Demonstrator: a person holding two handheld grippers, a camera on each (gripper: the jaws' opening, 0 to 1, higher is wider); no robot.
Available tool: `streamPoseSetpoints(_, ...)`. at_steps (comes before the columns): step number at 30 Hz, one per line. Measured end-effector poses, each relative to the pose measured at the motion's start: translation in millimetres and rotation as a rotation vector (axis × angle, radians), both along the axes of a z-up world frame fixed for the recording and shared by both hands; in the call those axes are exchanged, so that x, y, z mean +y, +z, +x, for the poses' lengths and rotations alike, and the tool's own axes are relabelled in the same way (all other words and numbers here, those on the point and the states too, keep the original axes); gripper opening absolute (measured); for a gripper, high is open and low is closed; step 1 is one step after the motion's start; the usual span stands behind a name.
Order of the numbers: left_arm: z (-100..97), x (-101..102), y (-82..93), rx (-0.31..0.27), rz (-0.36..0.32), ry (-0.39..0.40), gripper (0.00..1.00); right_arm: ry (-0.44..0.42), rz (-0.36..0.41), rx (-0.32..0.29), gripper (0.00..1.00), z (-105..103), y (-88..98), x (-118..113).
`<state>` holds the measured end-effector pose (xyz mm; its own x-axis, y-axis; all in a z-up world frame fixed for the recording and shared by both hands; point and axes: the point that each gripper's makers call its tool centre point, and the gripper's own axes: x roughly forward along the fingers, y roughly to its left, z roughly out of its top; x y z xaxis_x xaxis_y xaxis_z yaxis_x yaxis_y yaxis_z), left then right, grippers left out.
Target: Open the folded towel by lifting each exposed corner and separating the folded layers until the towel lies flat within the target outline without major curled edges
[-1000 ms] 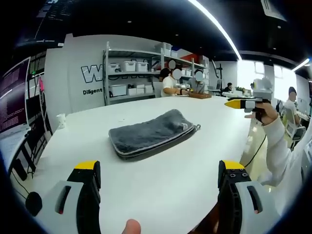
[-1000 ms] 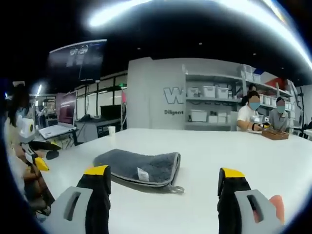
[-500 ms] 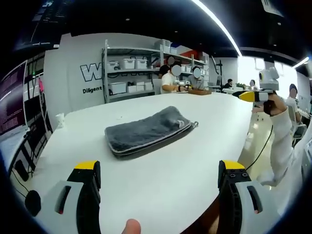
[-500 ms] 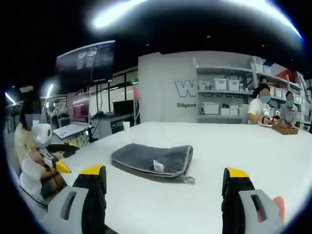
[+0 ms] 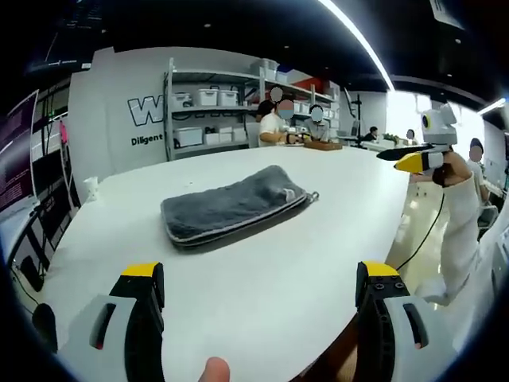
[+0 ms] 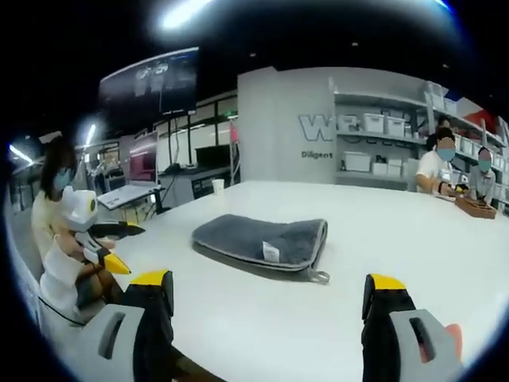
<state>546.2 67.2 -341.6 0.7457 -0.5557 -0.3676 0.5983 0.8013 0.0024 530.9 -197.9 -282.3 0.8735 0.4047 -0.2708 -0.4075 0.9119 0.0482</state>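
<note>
Towel (image 6: pixel 262 240), folded, white tag (image 6: pixel 271 252) illegible

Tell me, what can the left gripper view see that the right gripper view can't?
Left gripper view: the right gripper held up beyond the table's edge. Right gripper view: the small white tag on the towel, a wall screen, and the left gripper held off to the side. Both views: the folded grey fluffy towel lying untouched on the white table, storage shelves, and open yellow-tipped fingers.

Grey hand-held gripper (image 5: pixel 259 288), black yellow-tipped jaws, white sleeve (image 5: pixel 460 231)
</note>
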Motion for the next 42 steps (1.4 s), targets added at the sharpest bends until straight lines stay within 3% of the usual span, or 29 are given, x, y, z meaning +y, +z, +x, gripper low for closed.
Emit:
streamPoseSetpoints(4, 2.0, 0, -1.7, -0.001, 0.001, 0.001, 0.99, 0.007, 0.003, 0.007, 0.99, -1, -0.6, 4)
streamPoseSetpoints(9, 8.0, 1, -8.4, 0.043, -0.012, 0.010, 0.99, 0.014, -0.008, 0.013, 0.99, -4, -1.5, 4)
streamPoseSetpoints(15, 19.9, 2, -1.9, 0.023, -0.037, 0.006, 0.99, 0.040, -0.001, 0.019, 0.99, -6, -2.5, 8)
streamPoseSetpoints(21, 47.9, 14, -20.2, 0.071, -0.044, 0.038, 0.99, 0.048, -0.004, 0.032, 0.99, -6, -5.6, 8)
streamPoseSetpoints(33, 110.8, 28, -40.1, 0.037, -0.062, 0.103, 0.99, 0.040, 0.014, 0.009, 0.99, -6, 1.7, 7)
streamPoseSetpoints(34, 116.6, 30, -42.3, 0.026, -0.060, 0.127, 0.99, 0.036, 0.006, 0.003, 0.99, -6, 3.3, 7)
streamPoseSetpoints(35, 124.1, 32, -41.9, -0.023, -0.035, 0.131, 0.99, 0.035, 0.003, -0.005, 0.99, -5, 3.4, 9)
streamPoseSetpoints(36, 127.6, 33, -46.4, -0.026, -0.014, 0.134, 0.99, 0.037, 0.003, -0.010, 0.99, -5, 4.3, 10)
streamPoseSetpoints(40, 135.6, 37, -67.9, 0.035, 0.037, 0.155, 0.99, 0.045, 0.013, -0.013, 0.99, -2, 3.7, 11)
streamPoseSetpoints(42, 139.3, 37, -72.1, 0.036, 0.054, 0.149, 0.99, 0.040, 0.011, -0.008, 0.99, 0, 1.4, 9)
